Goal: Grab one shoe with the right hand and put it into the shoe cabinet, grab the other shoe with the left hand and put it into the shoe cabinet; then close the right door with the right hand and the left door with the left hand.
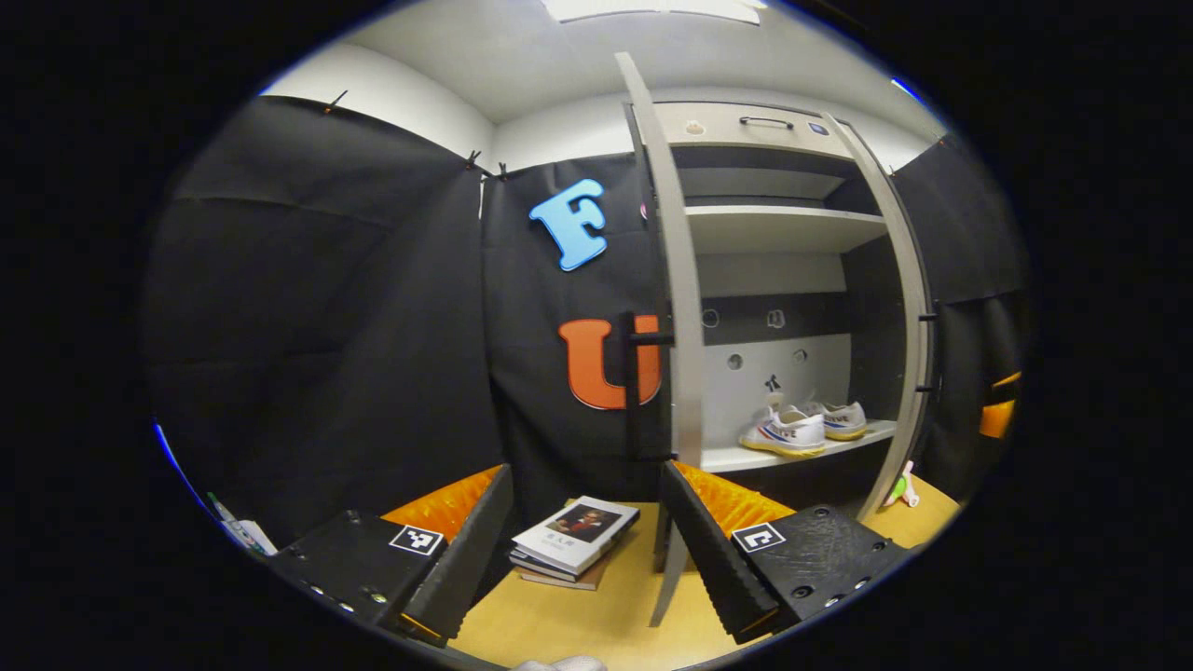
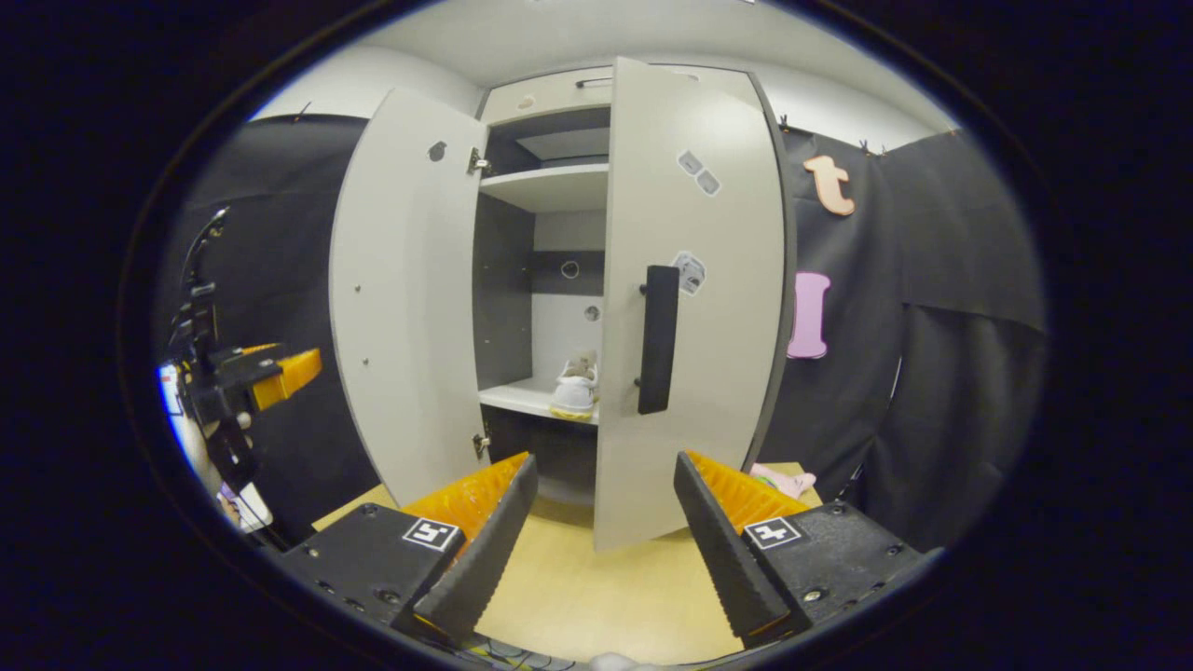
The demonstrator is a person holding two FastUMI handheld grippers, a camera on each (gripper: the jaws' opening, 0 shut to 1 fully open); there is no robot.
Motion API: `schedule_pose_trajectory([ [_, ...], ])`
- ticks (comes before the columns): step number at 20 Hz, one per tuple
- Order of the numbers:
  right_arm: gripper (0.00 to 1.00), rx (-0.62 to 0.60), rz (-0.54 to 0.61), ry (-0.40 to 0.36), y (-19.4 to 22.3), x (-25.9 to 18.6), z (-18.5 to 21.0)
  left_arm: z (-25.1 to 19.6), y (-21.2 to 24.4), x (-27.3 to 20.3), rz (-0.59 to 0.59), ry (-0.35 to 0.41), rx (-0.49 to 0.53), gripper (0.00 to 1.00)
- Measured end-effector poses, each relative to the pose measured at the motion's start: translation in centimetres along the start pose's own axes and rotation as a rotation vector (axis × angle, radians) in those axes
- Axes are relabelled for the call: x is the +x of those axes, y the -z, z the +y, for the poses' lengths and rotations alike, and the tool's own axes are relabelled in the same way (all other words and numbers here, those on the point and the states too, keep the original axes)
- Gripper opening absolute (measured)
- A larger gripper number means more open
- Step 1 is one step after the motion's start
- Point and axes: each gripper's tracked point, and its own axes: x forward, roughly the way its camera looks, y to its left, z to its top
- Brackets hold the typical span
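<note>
Wooden tabletop [image 1: 596, 620] with books [image 1: 573, 540], black-draped booth, both shoes [image 1: 803, 427] shelved (cabinet doors ajar), both grippers' fingers spread, empty

2 shoes [image 1: 803, 427], both on the shoe cabinet's [image 1: 774, 121] lower shelf [image 1: 736, 457], side by side near its front edge. 2 cabinet doors: left door [image 1: 673, 280], right door [image 1: 899, 308], both swung open; right gripper view has them at [image 2: 405, 308] and [image 2: 699, 280]. 2 shelves visible inside, upper shelf [image 1: 783, 216] plus the lower. 1 dark bar handle [image 2: 658, 337] on the right door. 1 stack of books [image 1: 573, 540] on the table [image 1: 596, 615], by the left door's bottom edge; book count unclear.
</note>
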Motion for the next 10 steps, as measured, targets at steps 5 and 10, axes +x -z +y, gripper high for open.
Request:
schedule_pose_trajectory([
  [5,0.96,0.015,0.03,0.012,1.1,-1.4,0.4,2.0,-0.4,4.4,-0.014,-0.04,-0.005,0.96],
  [10,0.97,0.032,0.042,0.022,1.6,-1.7,-0.8,1.5,-0.5,5.3,-0.034,-0.041,0.008,0.92],
])
